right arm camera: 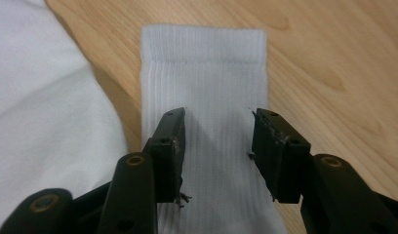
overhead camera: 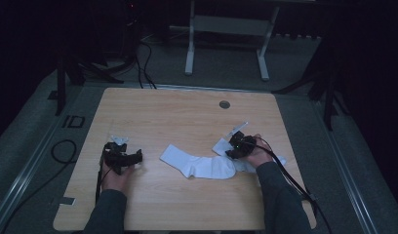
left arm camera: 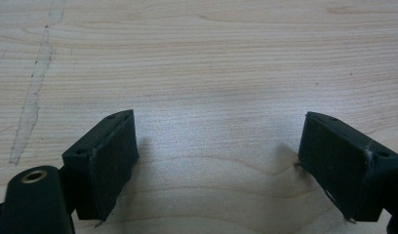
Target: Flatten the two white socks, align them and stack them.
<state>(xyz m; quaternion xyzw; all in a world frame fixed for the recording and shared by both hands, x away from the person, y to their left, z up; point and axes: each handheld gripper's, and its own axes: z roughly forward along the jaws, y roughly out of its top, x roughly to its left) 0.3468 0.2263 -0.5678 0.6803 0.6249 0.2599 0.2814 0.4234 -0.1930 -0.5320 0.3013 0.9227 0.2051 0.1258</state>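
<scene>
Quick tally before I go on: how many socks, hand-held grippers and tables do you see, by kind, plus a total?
White socks: 2, one lying flat mid-table, one with a ribbed cuff below the right hand-held gripper.
Hand-held grippers: 2, the left hand-held gripper open over bare wood, the right hand-held gripper open above the cuff.
Wooden table: 1.
Total: 5.

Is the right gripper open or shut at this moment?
Open. In the right gripper view the right gripper has its jaws apart, with the ribbed white sock showing in the gap between them, not pinched.
</scene>
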